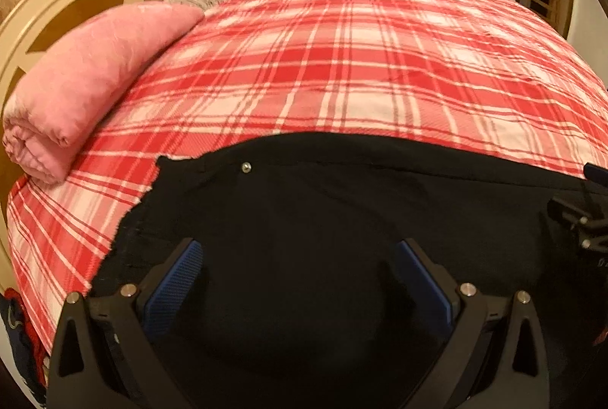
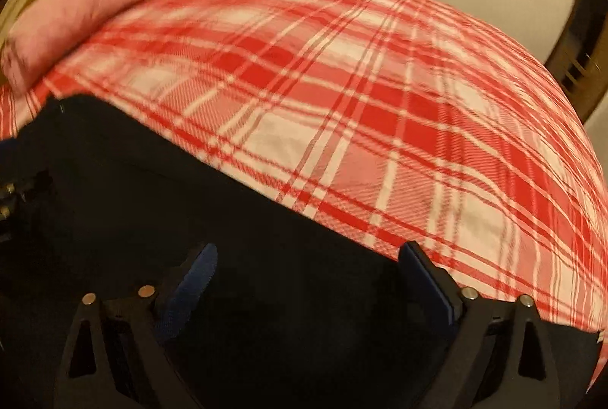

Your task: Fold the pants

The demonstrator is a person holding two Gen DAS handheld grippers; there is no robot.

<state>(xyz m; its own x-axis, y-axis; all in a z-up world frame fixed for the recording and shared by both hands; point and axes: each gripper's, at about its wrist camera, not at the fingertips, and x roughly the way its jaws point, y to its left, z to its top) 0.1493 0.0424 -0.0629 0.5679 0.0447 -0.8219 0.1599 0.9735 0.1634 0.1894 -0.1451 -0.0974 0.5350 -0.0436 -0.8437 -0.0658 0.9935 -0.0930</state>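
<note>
The black pants (image 1: 342, 219) lie spread on the red plaid bedcover (image 1: 361, 67), waistband with its metal button (image 1: 246, 167) towards the rolled pink blanket (image 1: 87, 78). My left gripper (image 1: 300, 279) hangs over the cloth with jaws wide, grasping nothing; my right gripper (image 2: 307, 287) is likewise spread and empty above the pants' far edge. I judge I'm at the approach: next, both must drop onto an edge and pinch one layer cleanly.
</note>
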